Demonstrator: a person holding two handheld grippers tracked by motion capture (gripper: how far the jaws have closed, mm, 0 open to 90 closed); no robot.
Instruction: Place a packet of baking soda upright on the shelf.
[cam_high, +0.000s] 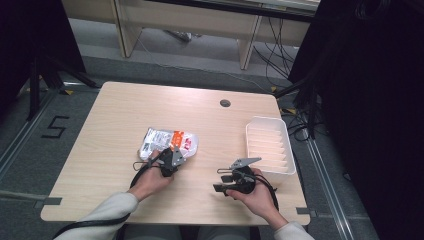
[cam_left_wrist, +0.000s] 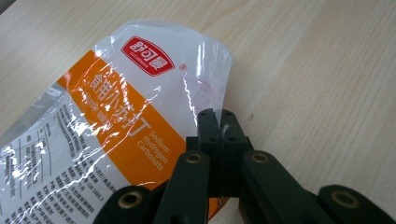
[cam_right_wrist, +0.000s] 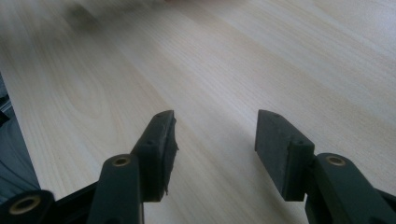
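My two hand-held grippers, built in matte black: the left gripper (cam_high: 171, 161) and the right gripper (cam_high: 239, 176) each carry a grey three-cornered plate on top and trail a black cable back past my wrists. Close up, each jaw ends in a squared dark block with small recessed screw holes, hinged to chunky black link arms through brass-coloured rivets. The pad edge on one right jaw looks slightly frayed. I wear pale cream-grey sleeves on both arms.
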